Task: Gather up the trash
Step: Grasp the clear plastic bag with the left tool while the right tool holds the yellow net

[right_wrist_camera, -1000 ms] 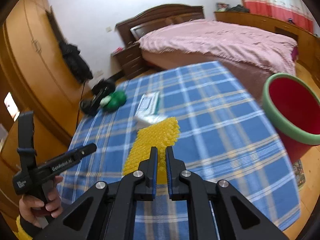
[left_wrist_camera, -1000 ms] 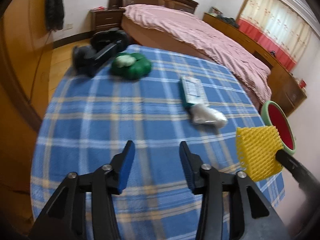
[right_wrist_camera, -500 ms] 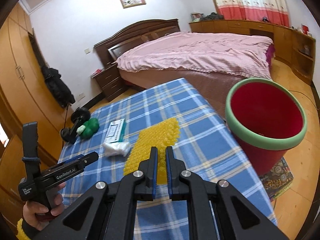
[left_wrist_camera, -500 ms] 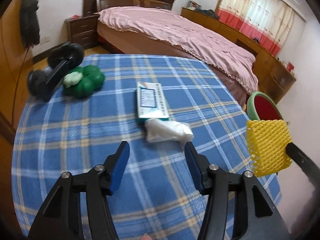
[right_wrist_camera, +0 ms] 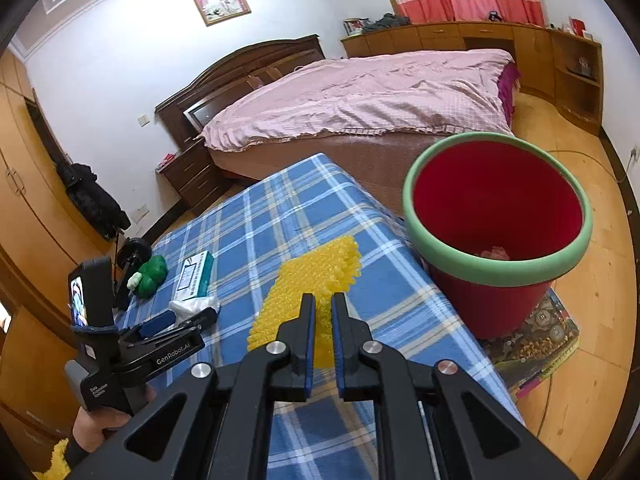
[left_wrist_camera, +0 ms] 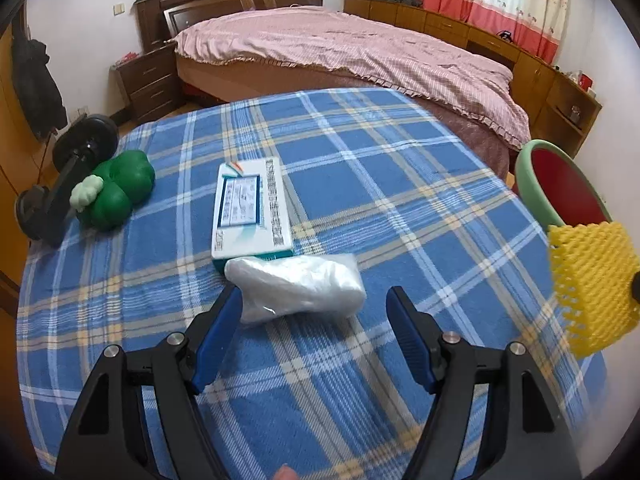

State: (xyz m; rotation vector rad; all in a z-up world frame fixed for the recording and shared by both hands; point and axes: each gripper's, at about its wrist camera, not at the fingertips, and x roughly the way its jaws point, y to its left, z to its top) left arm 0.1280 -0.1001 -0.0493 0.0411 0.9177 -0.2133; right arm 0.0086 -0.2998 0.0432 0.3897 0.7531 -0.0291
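Observation:
A crumpled white plastic bag lies on the blue plaid table, just in front of a white-and-teal box. My left gripper hovers right at the bag, its jaws opening, with the bag's near end between the blue pads but not pressed. In the right wrist view, my right gripper is shut on a yellow foam net, held over the table's right side. The red bucket with a green rim stands on the floor just beyond the table edge. The net also shows at the right of the left wrist view.
A green plush toy and a black dumbbell sit at the table's far left. A pink-covered bed stands behind the table. A patterned mat lies under the bucket. A hand holds the left gripper's handle.
My left gripper swung toward the white bag and box, now right at the bag, with jaws wider apart. My right gripper carried the yellow net rightward, bringing the red bucket closer.

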